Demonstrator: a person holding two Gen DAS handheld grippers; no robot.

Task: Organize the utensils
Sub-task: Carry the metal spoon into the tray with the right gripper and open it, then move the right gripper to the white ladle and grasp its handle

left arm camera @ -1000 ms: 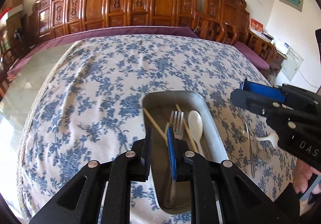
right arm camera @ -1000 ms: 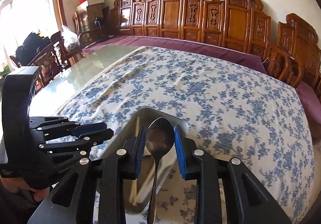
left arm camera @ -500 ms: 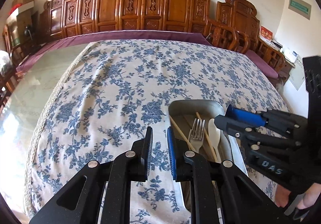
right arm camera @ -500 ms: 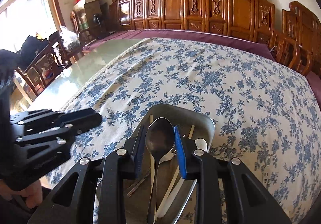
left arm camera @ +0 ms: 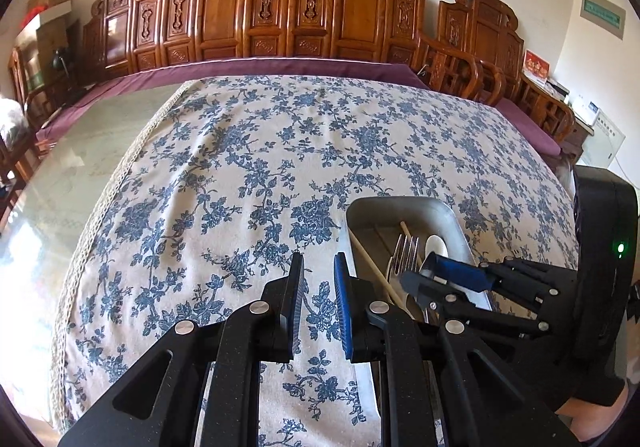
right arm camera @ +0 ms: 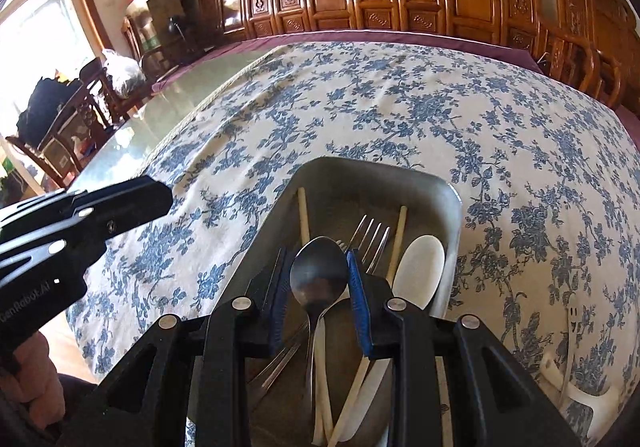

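Note:
A grey metal tray (right arm camera: 452,203) sits on the blue-flowered tablecloth and holds a metal fork (right arm camera: 374,237), wooden chopsticks (right arm camera: 304,213) and a white spoon (right arm camera: 420,267). My right gripper (right arm camera: 318,275) is shut on a metal spoon (right arm camera: 318,273) and holds it low over the tray, bowl forward. My left gripper (left arm camera: 318,287) is empty, with a narrow gap between its fingers, over bare cloth left of the tray (left arm camera: 400,207). In the left wrist view the right gripper (left arm camera: 424,281) reaches into the tray over the fork (left arm camera: 404,253).
A white plastic utensil (right arm camera: 576,387) lies on the cloth right of the tray. Carved wooden chairs (left arm camera: 280,15) line the far side of the table. The bare glass tabletop (left arm camera: 72,175) lies to the left.
My right gripper has carried the metal spoon forward and down over the tray. My left gripper has moved left, off the tray, to above the cloth.

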